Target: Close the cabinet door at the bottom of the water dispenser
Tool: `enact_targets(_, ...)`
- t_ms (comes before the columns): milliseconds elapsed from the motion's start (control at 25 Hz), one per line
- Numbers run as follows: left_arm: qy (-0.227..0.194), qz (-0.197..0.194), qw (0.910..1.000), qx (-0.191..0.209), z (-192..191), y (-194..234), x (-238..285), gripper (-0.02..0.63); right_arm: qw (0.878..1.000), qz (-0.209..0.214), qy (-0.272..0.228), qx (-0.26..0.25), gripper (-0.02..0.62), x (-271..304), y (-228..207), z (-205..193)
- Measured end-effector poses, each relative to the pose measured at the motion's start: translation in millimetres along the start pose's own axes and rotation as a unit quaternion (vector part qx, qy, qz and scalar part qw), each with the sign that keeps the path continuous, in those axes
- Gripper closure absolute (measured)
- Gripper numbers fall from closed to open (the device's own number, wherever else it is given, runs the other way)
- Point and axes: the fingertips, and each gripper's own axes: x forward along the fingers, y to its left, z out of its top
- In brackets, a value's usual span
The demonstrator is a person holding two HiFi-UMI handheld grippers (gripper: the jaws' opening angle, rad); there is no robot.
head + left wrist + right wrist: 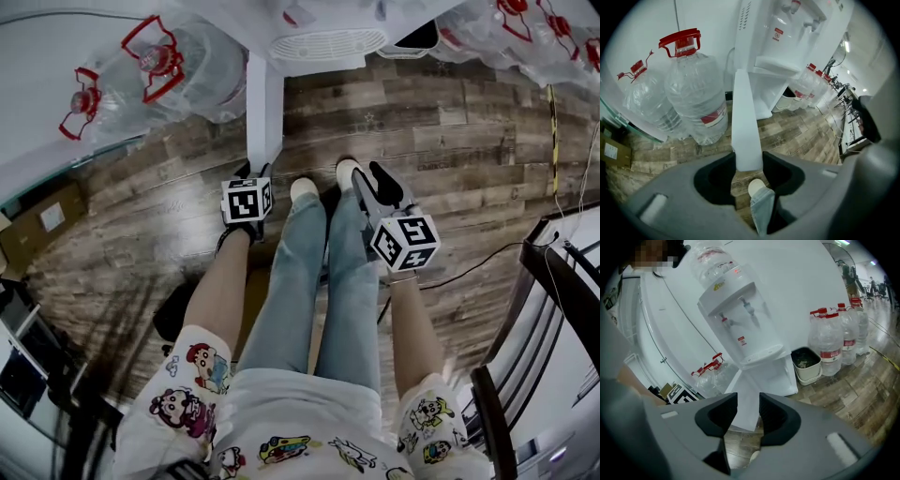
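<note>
At the foot of the water dispenser (328, 42), the cabinet door (264, 112) stands swung out, approx. square to the unit's front. It hangs off the person's-left side of the cabinet, and its free edge points back at the person. In the head view it shows edge-on as a thin white panel, and its top edge runs from the dispenser toward the left gripper (253, 176).

Room: on the door's left face the big water bottles (155, 70) stand near, w/ only a strip of wood floor (450, 122) between. On its right face, toward the cabinet opening, the floor is bare except for the person's shoes (302, 187).

L gripper view: the door's free edge (746, 126) fills the gap, both jaws of the left gripper (748, 161) closed on it.

The right gripper (370, 178) hangs just right of the legs, well apart from the door. Its jaws (748, 411) stand a narrow gap apart, nothing in them; door (749, 404) and dispenser (745, 324) show beyond. A waste bin (806, 364) and more bottles (834, 343) stand past the dispenser's far side.
</note>
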Motion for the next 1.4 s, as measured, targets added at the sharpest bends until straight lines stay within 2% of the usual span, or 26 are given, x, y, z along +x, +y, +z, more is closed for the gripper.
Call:
enact_targets(400,0.011,0.006,0.9999,-0.008,1.0,-9.5,0.3,0.425,1.0,-0.009,-0.007,0.014,0.501,-9.1,-9.5,4.3)
enact_targets(720,0.025,0.031,0.9984,-0.04,2.8,-40.4,8.9,0.424,1.0,-0.012,0.013,0.015,0.505,-3.3,-44.7,1.6)
enact_targets(920,0.038,0.043,0.9969,-0.053,9.5,-73.9,15.7,0.416,0.999,-0.019,0.025,0.031,0.505,-2.8,-70.1,-1.5)
enact_targets(1080,0.055,0.033,0.9979,-0.01,18.3,-109.1,25.1,0.41,0.998,-0.03,0.036,0.051,0.506,-5.4,-87.8,-1.5)
enact_targets(1240,0.059,0.034,0.9976,-0.012,31.5,-137.1,35.3,0.408,0.997,-0.023,0.038,0.056,0.506,-10.3,-101.6,4.5)
enact_targets(1320,0.067,0.04,0.9969,0.01,37.0,-146.2,38.7,0.411,0.997,-0.021,0.037,0.065,0.506,-12.4,-106.6,6.4)
enact_targets(1400,0.073,0.042,0.9956,0.039,41.5,-155.3,42.2,0.443,0.996,-0.02,0.035,0.073,0.506,-16.3,-111.6,6.6)
